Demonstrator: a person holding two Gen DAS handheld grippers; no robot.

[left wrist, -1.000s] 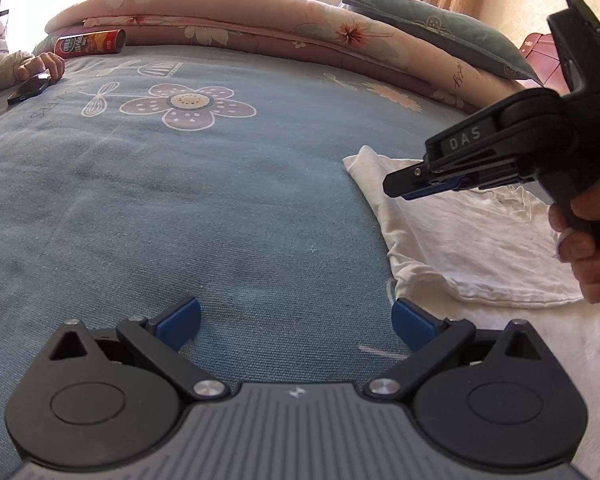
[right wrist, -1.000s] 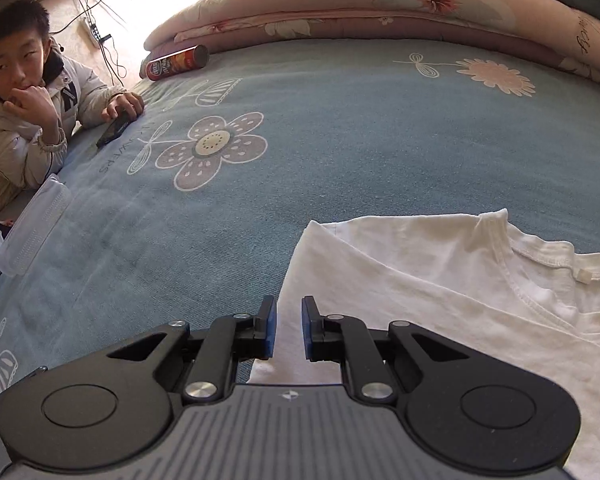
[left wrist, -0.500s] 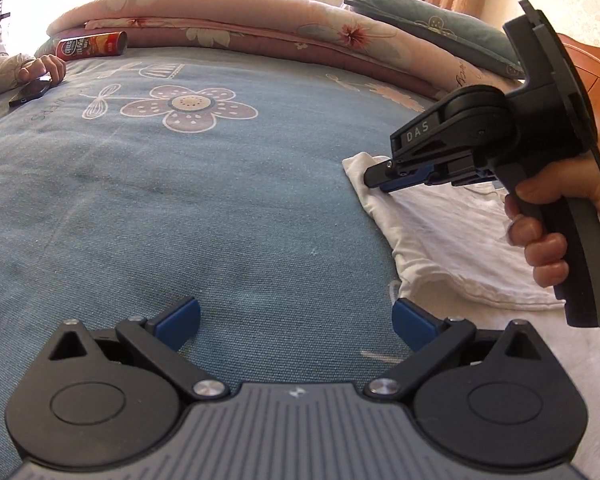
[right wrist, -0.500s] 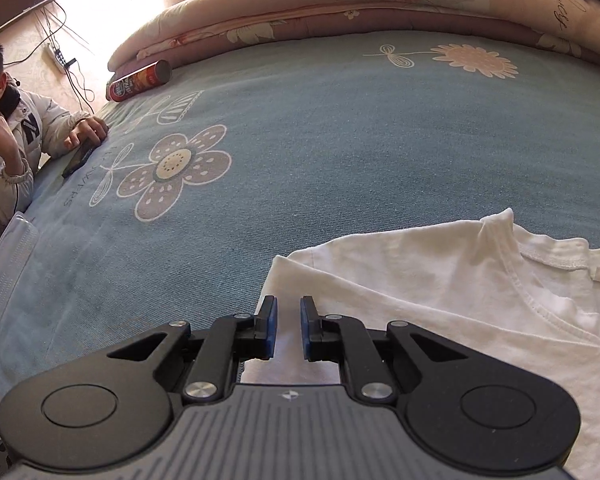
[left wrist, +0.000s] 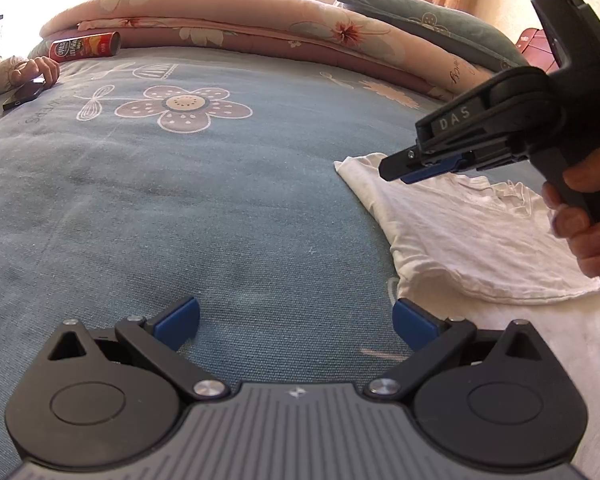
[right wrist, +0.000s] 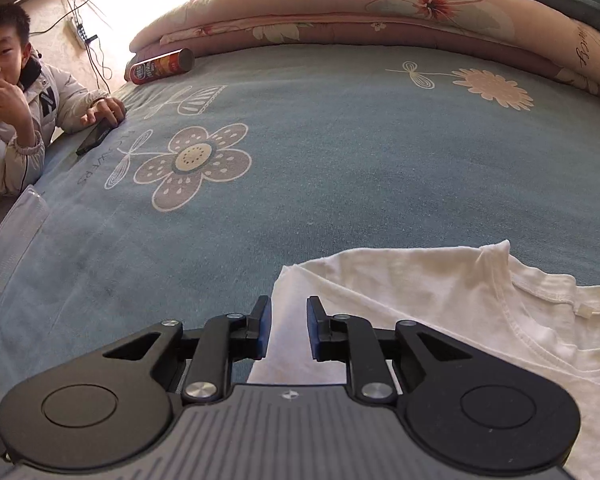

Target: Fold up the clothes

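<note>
Two grippers hover by a limp white T-shirt on the bed: left gripper spread wide, right gripper narrowly parted above its shoulder corner, a likely hold.

A blue bedspread printed with flowers covers the bed. A red snack can lies on its side at the far edge against a folded pink floral quilt, a grey-green pillow atop it. At the left edge, a seated person touches a dark phone.
</note>
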